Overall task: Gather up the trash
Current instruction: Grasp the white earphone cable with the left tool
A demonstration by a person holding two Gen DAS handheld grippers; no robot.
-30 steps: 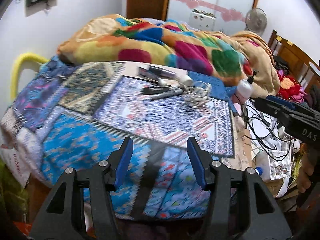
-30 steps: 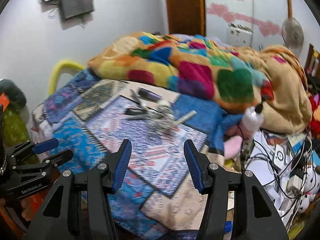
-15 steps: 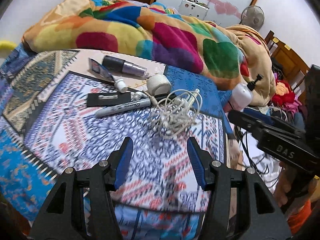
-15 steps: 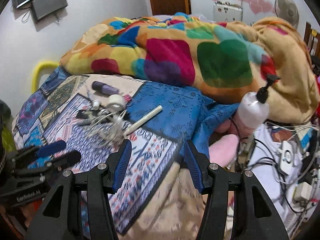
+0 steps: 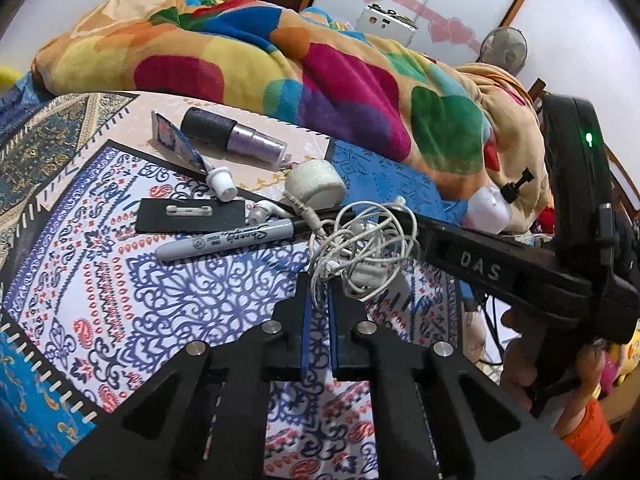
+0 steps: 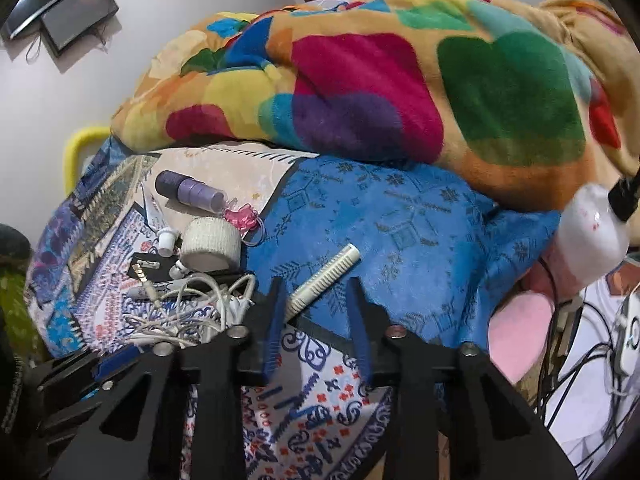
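we are holding the left gripper (image 5: 319, 292) low over the patterned bedspread (image 5: 168, 292), and its blue-lined jaws are standing nearly together, pinching a loop of the tangled white earphone cable (image 5: 360, 248) that is lying just ahead at 12 o'clock. at 10 o'clock from that tangle a grey marker (image 5: 228, 239) is resting on the cloth, its dark end touching the cable. beyond it a black card with a safety pin (image 5: 190, 216) is lying flat, and farther toward 11 o'clock a small tube with a white cap (image 5: 188, 150) and a purple bottle with a black cap (image 5: 232, 136) are lying on their sides. a roll of white bandage (image 5: 316, 184) is sitting at 12 o'clock behind the cable.

in the right wrist view we are keeping the right gripper (image 6: 318, 300) with its jaws apart, one on either side of the near end of a ribbed white stick (image 6: 324, 278) that is lying on the blue cloth (image 6: 400, 240); the left jaw looks close to it, but whether it is touching we cannot tell. the same cable tangle (image 6: 192, 308) is sitting at 9 o'clock from this gripper, with the bandage roll (image 6: 210, 244) above it at 10 o'clock. (the colourful blanket (image 6: 360, 92) is heaped across the far side of the bed, and a white pump bottle (image 6: 592, 232) is leaning at 3 o'clock.)
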